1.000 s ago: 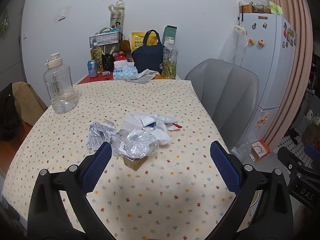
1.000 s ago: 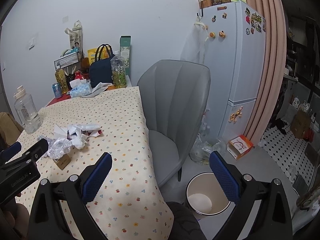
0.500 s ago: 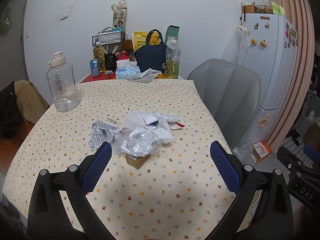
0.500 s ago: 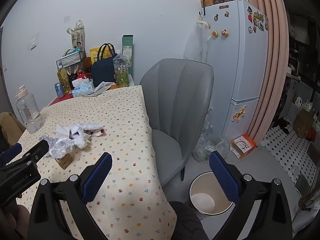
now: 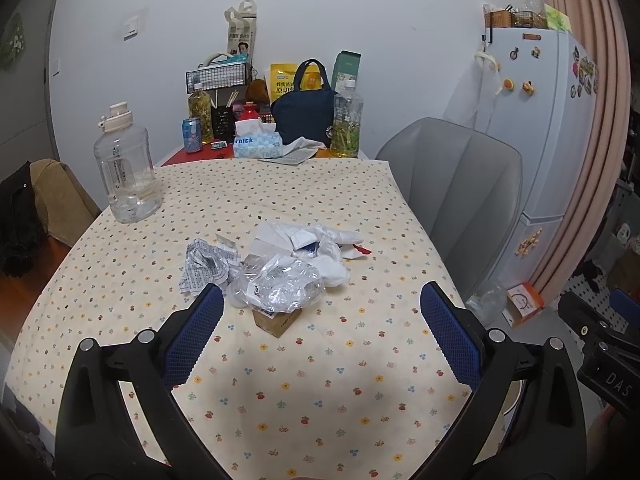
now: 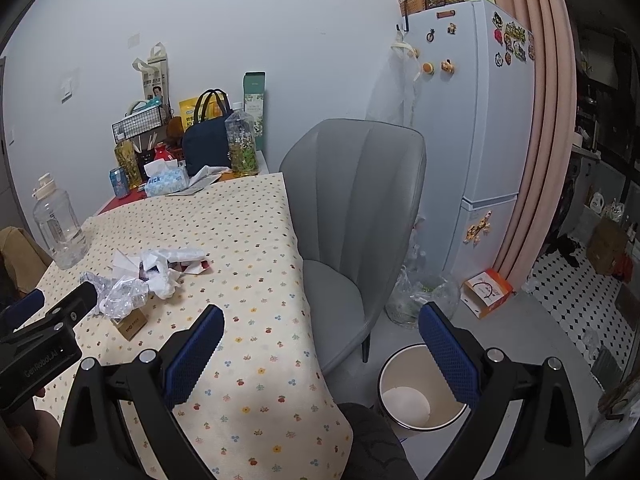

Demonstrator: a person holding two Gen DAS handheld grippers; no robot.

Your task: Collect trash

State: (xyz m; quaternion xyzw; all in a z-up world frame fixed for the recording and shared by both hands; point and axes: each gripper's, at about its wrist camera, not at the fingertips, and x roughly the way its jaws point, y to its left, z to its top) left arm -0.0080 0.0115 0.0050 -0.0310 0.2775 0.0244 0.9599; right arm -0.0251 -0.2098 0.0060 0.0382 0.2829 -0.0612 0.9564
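Note:
A heap of trash lies mid-table: a crumpled clear plastic wrapper (image 5: pixel 278 286) on a small brown carton (image 5: pixel 277 318), crumpled printed paper (image 5: pixel 208 266) to its left, white tissues and wrappers (image 5: pixel 316 244) behind. The heap also shows in the right wrist view (image 6: pixel 140 276). My left gripper (image 5: pixel 320 320) is open and empty, just short of the carton. My right gripper (image 6: pixel 320 340) is open and empty, off the table's right edge, above a white trash bin (image 6: pixel 420 388) on the floor.
A clear water jug (image 5: pixel 128 172) stands at the table's left. Bottles, a can, a tissue box (image 5: pixel 258 146) and a navy bag (image 5: pixel 304 116) crowd the far end. A grey chair (image 6: pixel 360 220) is at the right side, a fridge (image 6: pixel 476 140) behind it.
The left gripper has drawn back a little and tilted up, so the trash heap sits slightly higher in view. The right gripper has shifted slightly; both stay open.

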